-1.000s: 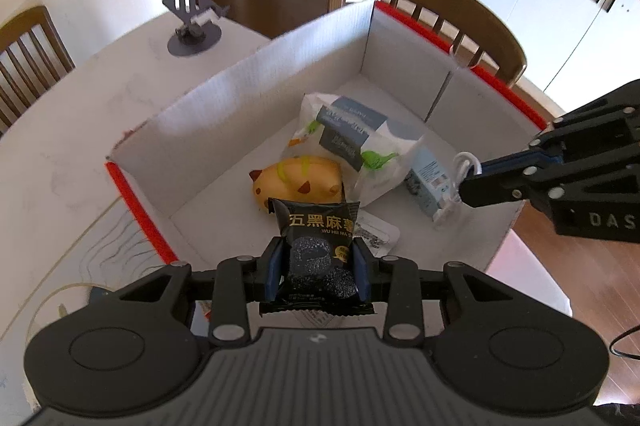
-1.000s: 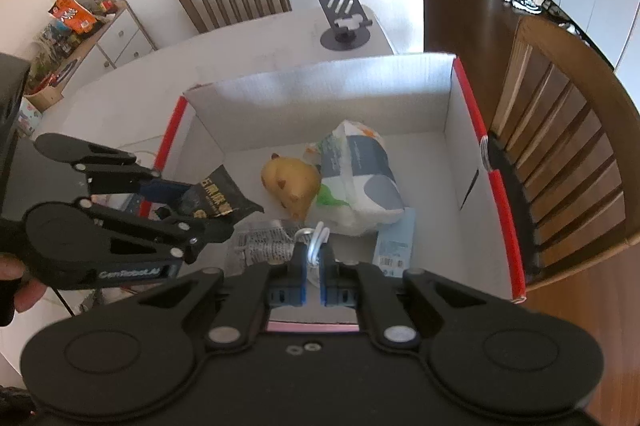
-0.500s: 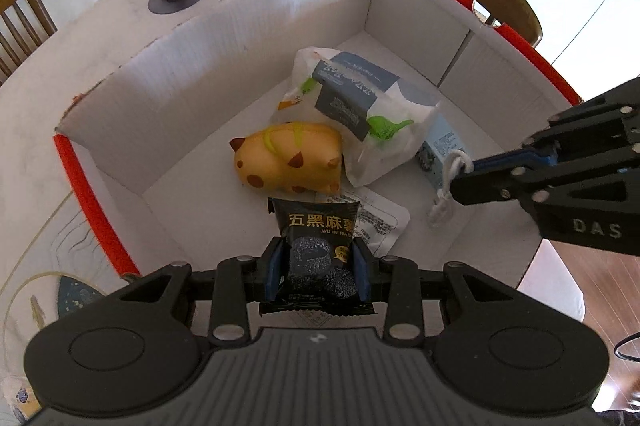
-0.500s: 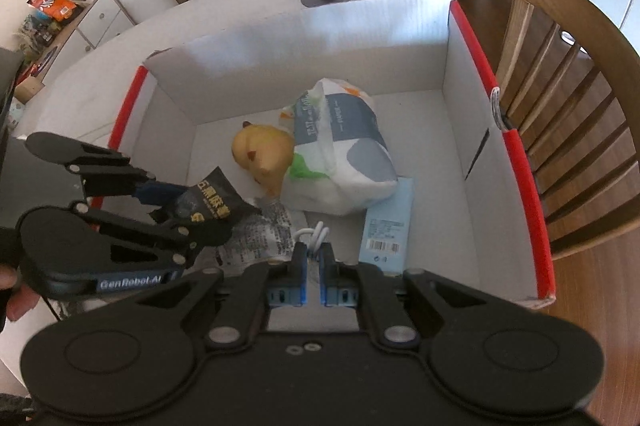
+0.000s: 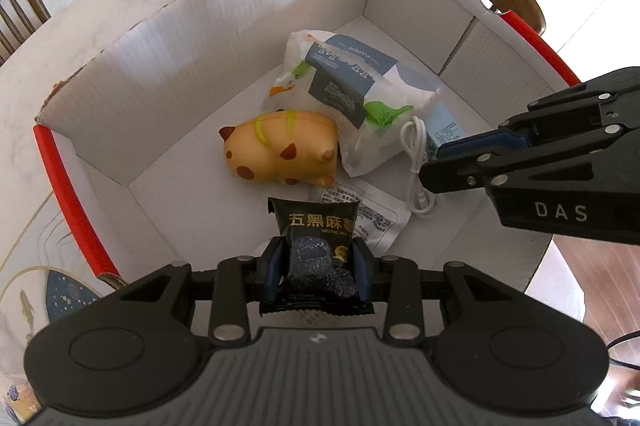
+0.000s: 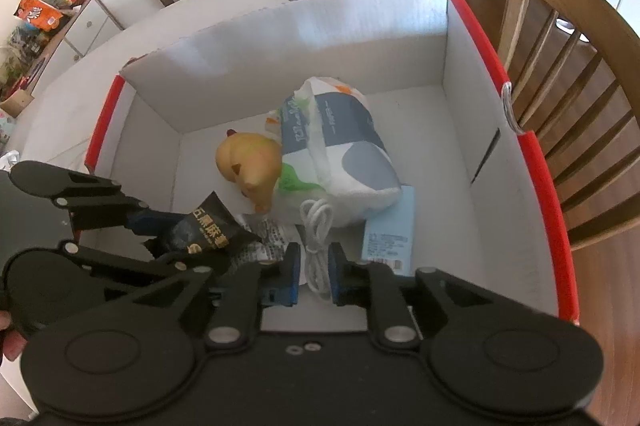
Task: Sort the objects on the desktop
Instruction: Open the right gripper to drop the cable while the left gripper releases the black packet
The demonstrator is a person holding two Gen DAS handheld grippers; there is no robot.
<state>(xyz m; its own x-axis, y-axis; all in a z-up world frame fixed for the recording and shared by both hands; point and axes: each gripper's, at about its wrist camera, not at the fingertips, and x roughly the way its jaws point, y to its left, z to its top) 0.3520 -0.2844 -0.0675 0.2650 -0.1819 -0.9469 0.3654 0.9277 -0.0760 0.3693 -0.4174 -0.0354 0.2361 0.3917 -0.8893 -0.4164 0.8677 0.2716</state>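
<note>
Over the cardboard box (image 5: 248, 38), the left tool (image 5: 318, 266) pinches a black snack packet (image 5: 320, 230) for dropping; the right tool (image 6: 314, 272), at three o'clock, is opening around the white cable (image 6: 316, 226).

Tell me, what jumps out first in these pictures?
A big white cardboard box with red edges fills the view, with a yellow spotted squishy animal toy in its middle beside a white bag. The left gripper clamps a black snack packet over the near wall; the right gripper's jaws are opening around a white cable.
</note>
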